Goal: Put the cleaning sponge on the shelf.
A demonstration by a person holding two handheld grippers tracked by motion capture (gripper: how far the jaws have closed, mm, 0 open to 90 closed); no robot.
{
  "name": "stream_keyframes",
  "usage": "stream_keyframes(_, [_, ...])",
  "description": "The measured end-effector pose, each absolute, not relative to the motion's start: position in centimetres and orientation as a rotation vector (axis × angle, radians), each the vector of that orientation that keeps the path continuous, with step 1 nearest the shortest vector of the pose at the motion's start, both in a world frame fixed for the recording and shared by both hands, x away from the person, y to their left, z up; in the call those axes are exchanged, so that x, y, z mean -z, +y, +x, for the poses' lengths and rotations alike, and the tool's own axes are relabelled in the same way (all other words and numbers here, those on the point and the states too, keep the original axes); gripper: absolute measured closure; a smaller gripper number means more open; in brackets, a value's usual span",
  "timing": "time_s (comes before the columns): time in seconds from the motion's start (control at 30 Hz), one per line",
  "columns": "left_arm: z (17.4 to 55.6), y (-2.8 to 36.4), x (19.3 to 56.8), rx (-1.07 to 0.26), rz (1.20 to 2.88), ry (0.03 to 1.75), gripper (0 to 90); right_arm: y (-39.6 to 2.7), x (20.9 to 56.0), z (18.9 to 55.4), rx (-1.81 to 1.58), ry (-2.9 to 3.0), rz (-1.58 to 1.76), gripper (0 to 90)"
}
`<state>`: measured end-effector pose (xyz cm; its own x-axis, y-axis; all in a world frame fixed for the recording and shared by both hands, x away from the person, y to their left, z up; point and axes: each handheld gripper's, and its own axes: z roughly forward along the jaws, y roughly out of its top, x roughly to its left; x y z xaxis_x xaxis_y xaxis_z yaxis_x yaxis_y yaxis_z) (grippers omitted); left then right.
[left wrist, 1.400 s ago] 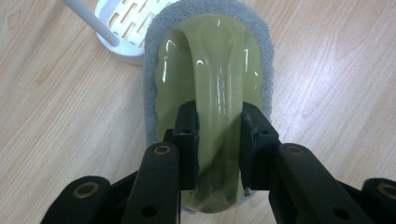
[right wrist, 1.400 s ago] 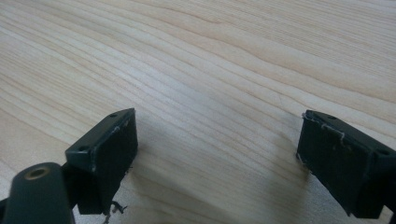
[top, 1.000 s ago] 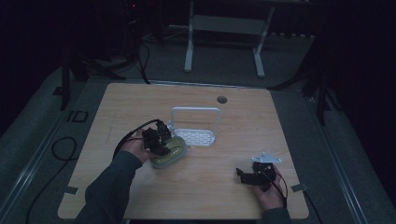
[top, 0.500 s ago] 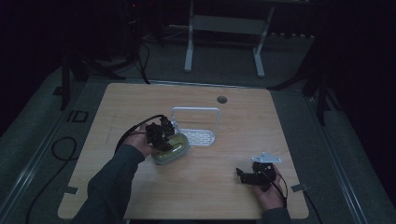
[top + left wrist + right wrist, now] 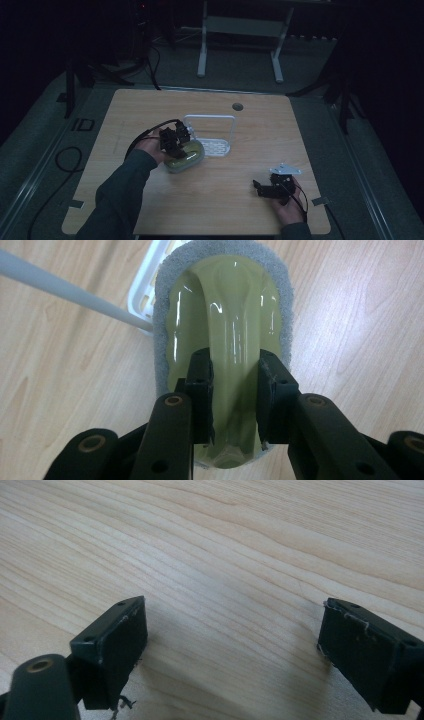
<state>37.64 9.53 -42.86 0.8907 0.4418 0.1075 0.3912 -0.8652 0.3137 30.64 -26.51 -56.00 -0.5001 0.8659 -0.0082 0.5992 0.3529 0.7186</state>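
Near the table's middle, slightly toward its left edge: the work in hand was gathered here.

Scrubber: a green-handled scrubbing pad with a grey abrasive border sat on the wooden table, its far end touching the white rack.

Scrubber's handle: a glossy olive ridge ran lengthwise down the pad's back (highlights showed along it in the left gripper view).

Left gripper: the left gripper pointed down over the pad, its two black jaws pressed against either side of the handle ridge, pinching it. In the high view it sat atop the scrubber, held by the left hand.

White rack: a small white slotted tray with a tall loop frame stood just past the scrubber, toward the table's far edge; its white bar crossed the upper left of the left gripper view.

Right gripper: the right gripper rested low near the table's near right corner, jaws spread wide with only bare wood grain between them. In the high view it lay well apart from the scrubber, the right hand behind it (a grey three-cornered plate on top).

Table: light wood, with a round dark hole near its far edge.
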Motion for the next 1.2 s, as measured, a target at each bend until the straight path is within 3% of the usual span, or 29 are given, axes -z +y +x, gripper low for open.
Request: stream_keyframes(1.2, [38.9, 6.8, 42.0, -0.274, 2.819, 0.477, 71.7, -26.5, 56.0, 30.6, -0.941, 2.232, 1.283, 11.9])
